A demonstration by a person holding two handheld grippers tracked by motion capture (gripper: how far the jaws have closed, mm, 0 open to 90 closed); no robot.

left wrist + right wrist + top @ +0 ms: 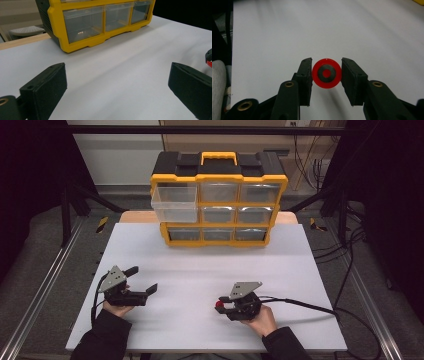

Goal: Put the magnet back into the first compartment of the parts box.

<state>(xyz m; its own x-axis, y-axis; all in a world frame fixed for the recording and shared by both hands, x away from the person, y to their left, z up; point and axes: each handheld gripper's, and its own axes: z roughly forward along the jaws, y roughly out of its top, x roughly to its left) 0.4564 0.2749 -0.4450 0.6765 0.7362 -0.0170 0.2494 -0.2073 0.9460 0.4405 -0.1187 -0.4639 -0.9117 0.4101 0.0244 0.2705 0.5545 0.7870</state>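
A small red disc (326, 83) with a dark ring and a red centre sits between the jaws of my right gripper (326, 74), both pads pressed against its rim. In the high view that gripper (221, 304) rests low over the white table at the front right, with the disc (219, 305) at its tip. My left gripper (143, 280) is at the front left, jaws wide open and nothing between them. In the left gripper view its pads (47, 85) frame bare tabletop, and a red and black edge (209, 58) shows at the far right.
A yellow and black drawer organizer (218, 200) stands at the back of the white table (200, 265). Its top left clear drawer (175, 202) is pulled out and looks empty. The left gripper view shows the bottom drawer row (100, 20). Cables trail off the table's right side.
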